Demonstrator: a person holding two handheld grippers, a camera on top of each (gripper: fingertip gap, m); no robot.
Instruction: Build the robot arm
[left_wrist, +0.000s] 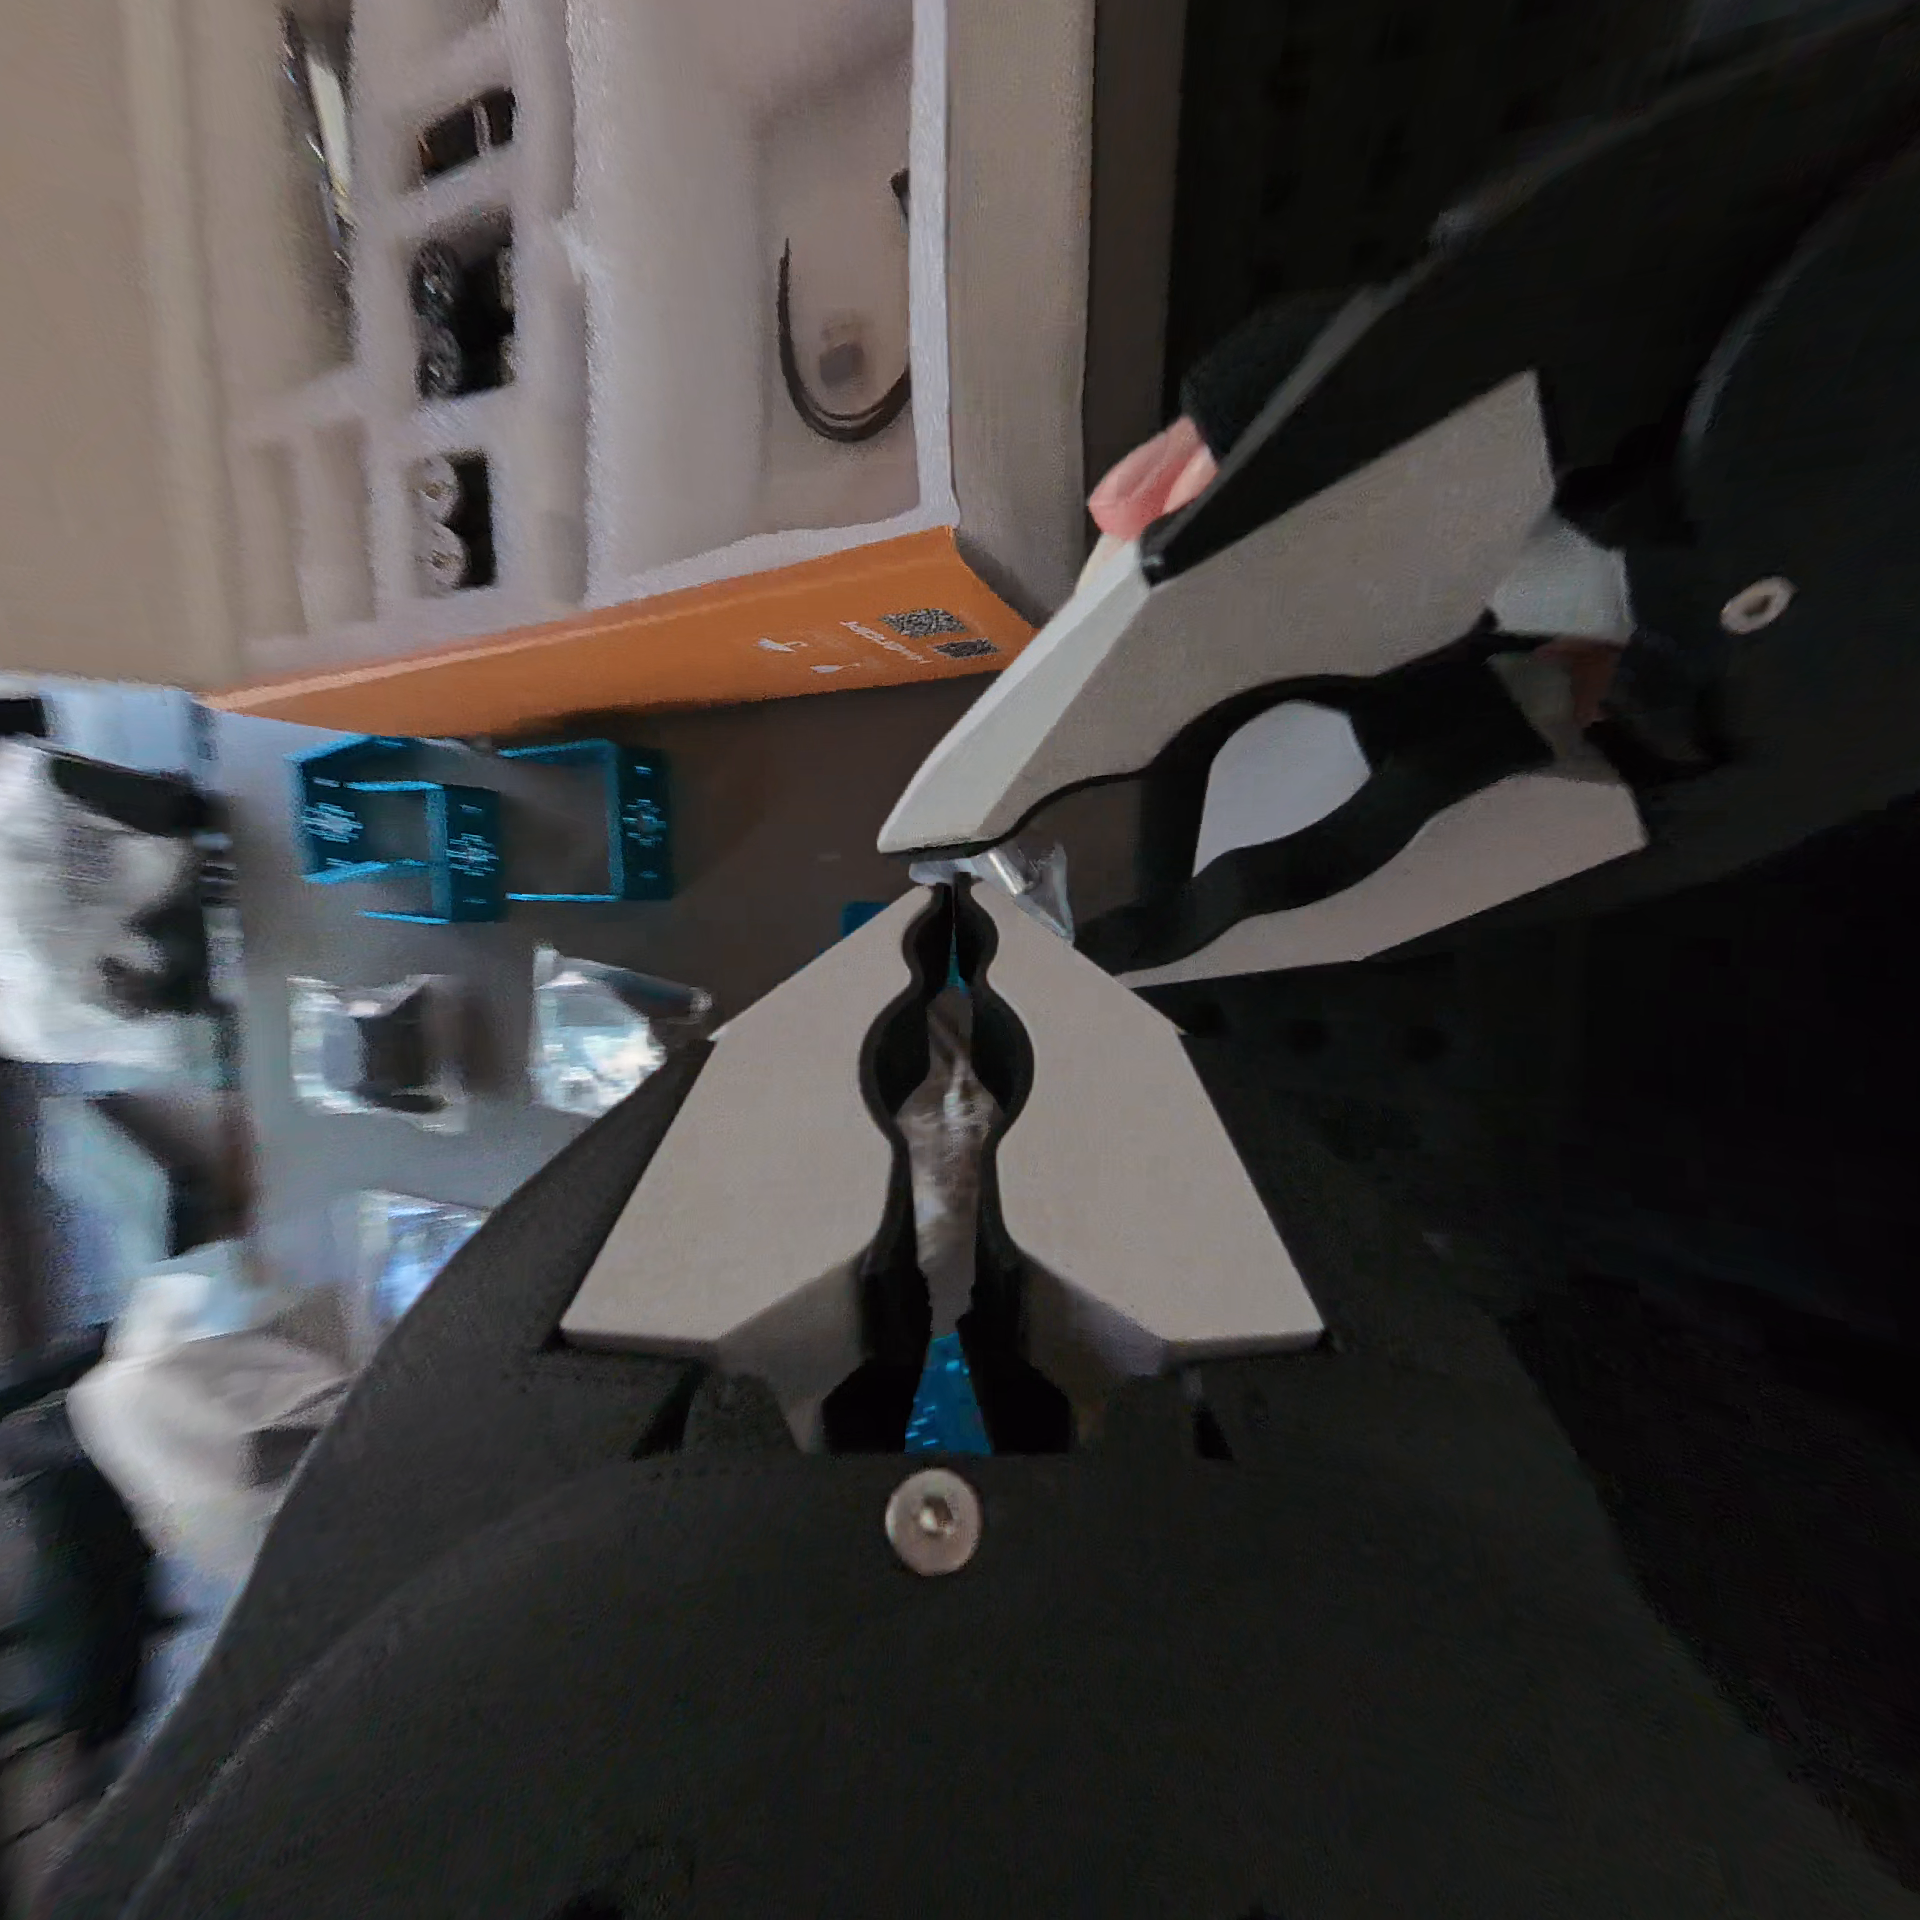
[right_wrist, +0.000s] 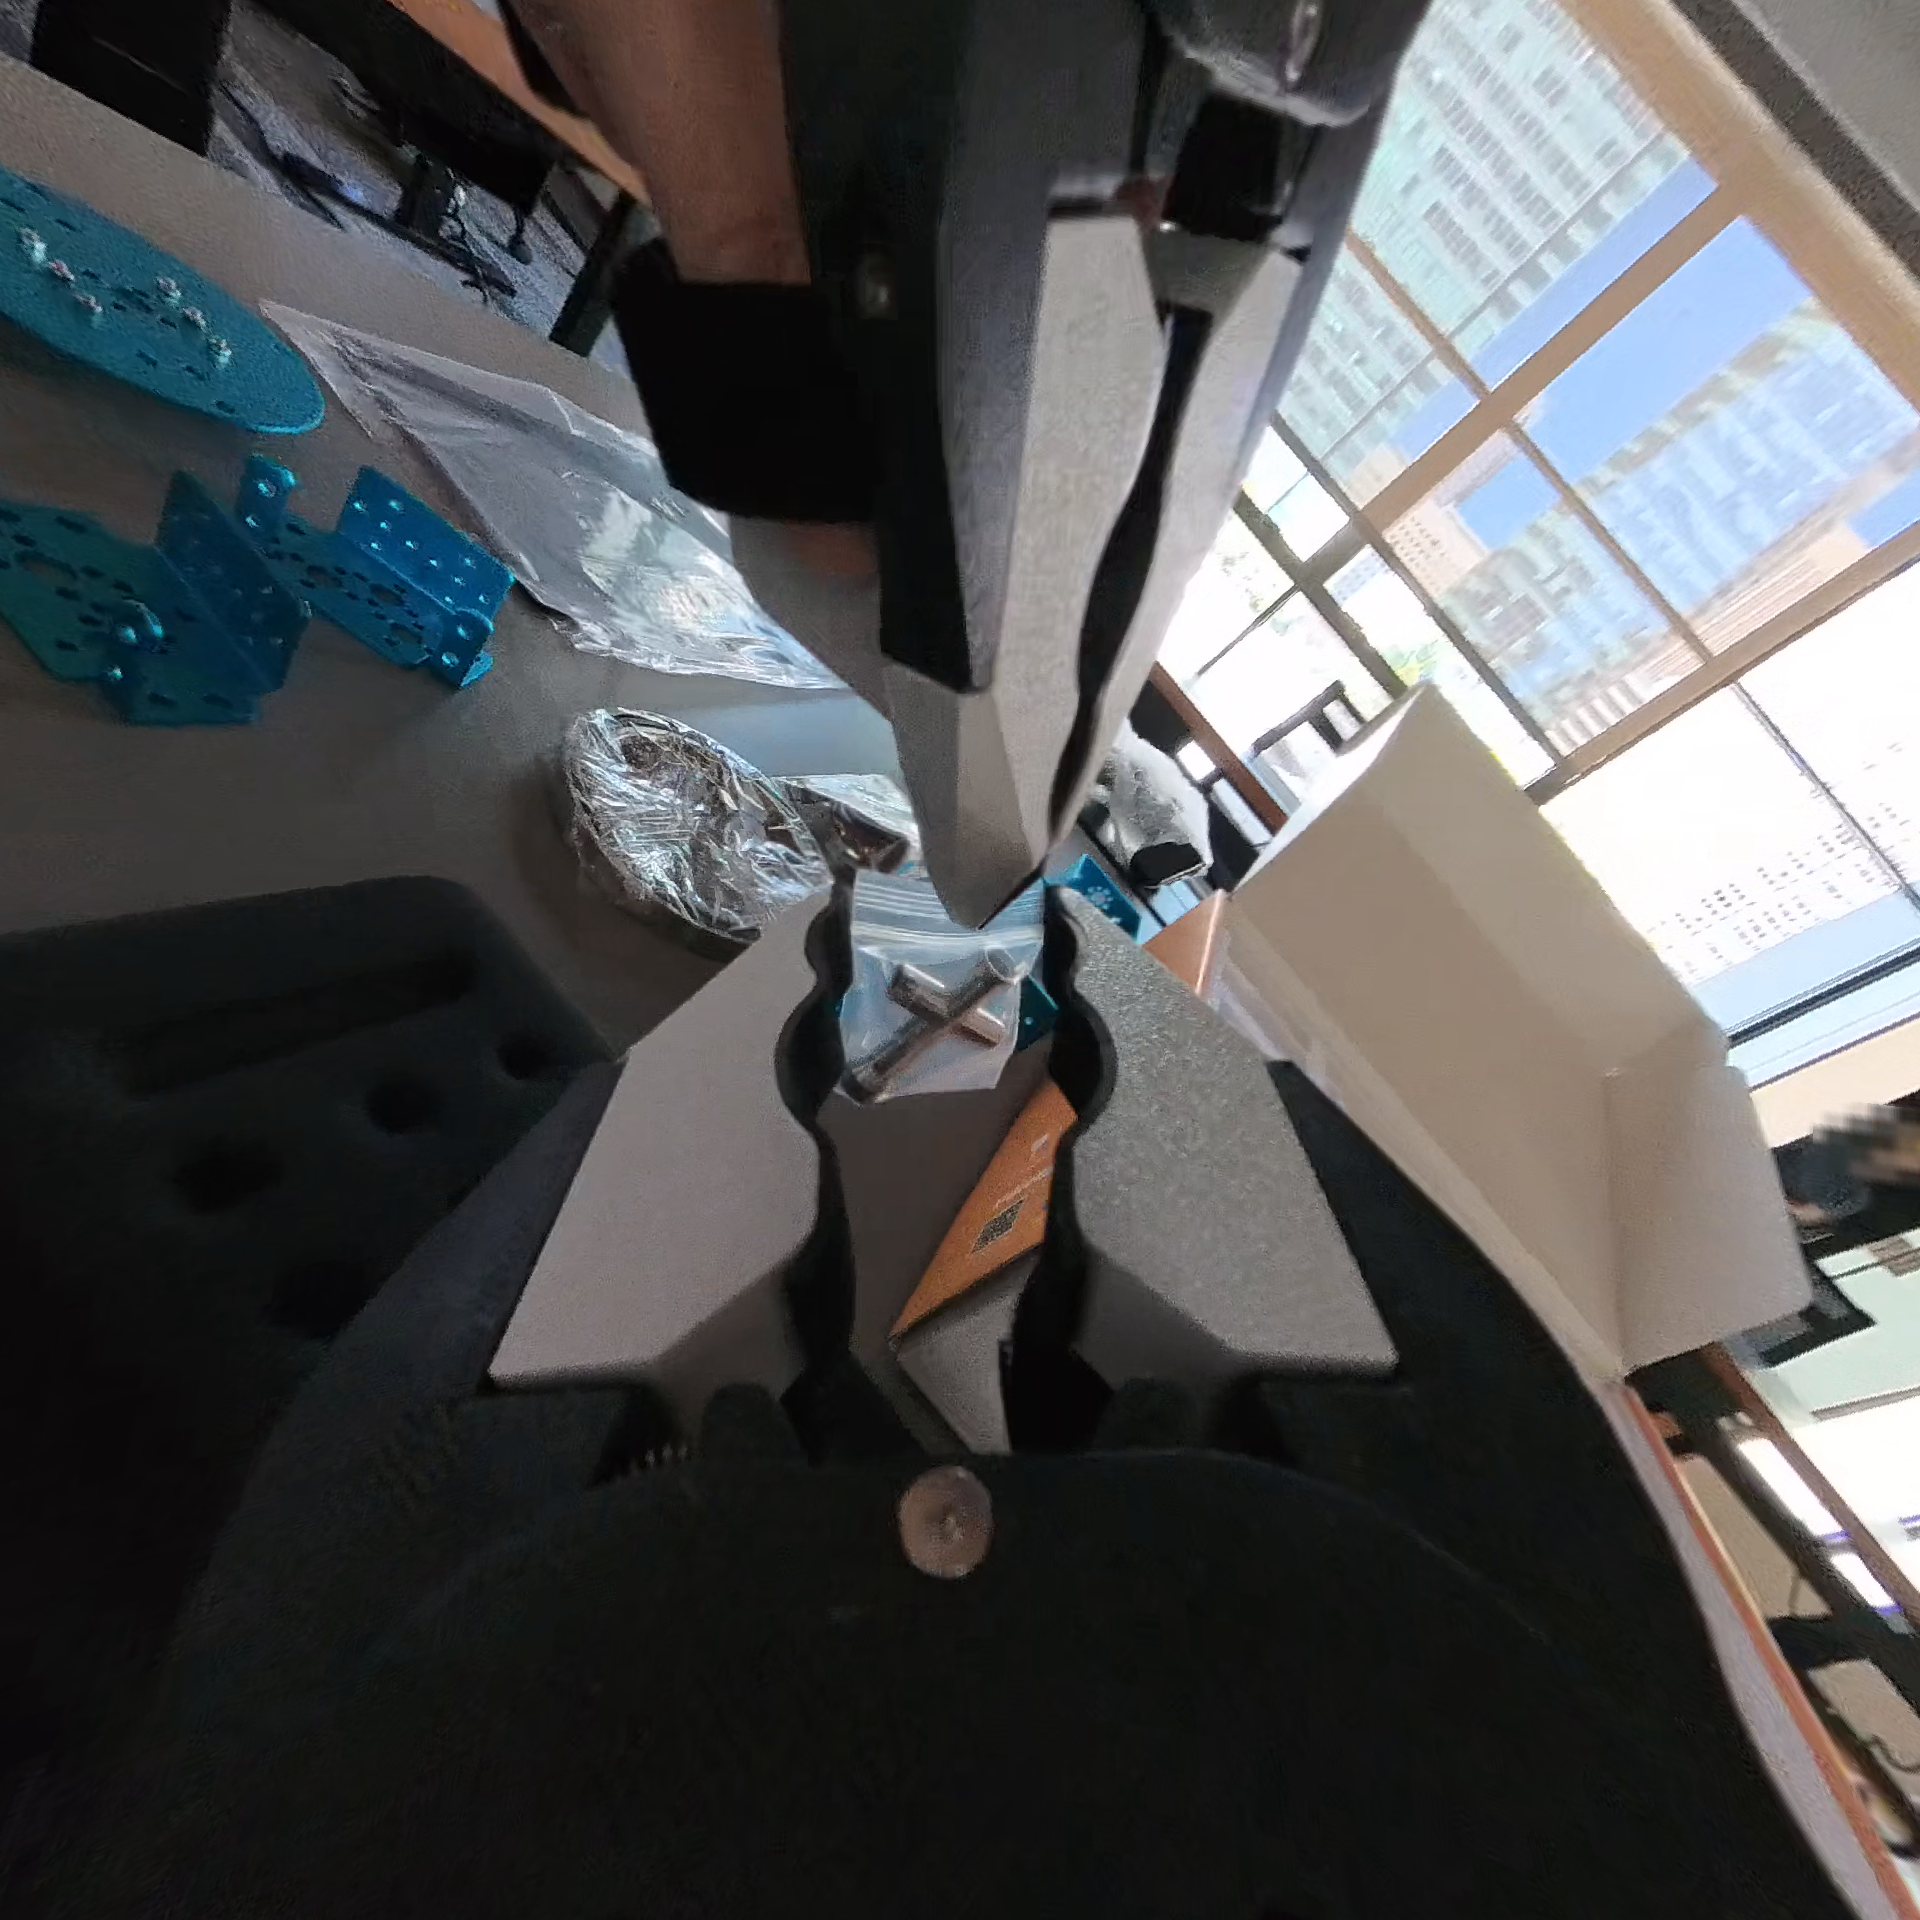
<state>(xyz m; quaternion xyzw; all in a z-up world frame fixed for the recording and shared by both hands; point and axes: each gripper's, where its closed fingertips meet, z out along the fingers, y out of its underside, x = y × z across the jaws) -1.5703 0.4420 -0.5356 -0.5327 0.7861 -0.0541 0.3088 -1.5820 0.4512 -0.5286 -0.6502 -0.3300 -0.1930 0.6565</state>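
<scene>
on the left of the tabletop (right_wrist: 343, 790) lay a teal disc (right_wrist: 145, 322) and blue brackets (right_wrist: 343, 582), with a clear plastic sheet (right_wrist: 582, 520) beside them and a foil-wrapped roll (right_wrist: 686, 821) nearer the middle. a black foam block (right_wrist: 239, 1122) sat in front of these. in the middle, the left gripper (left_wrist: 940, 894) had its fingers (left_wrist: 821, 1081) closed narrow on the top edge of a small clear bag (right_wrist: 940, 997) that held a metal cross wrench (right_wrist: 951, 1003). the right gripper (right_wrist: 945, 935) had its fingers (right_wrist: 1174, 1122) set wider, one on each side of the bag; whether they pressed it could not be told from that view, but in the left wrist view their tips met at the bag's edge. on the right stood an orange box (left_wrist: 644, 644) with white foam (left_wrist: 665, 312) inside, cut into compartments, and windows (right_wrist: 1621, 499) beyond it.
</scene>
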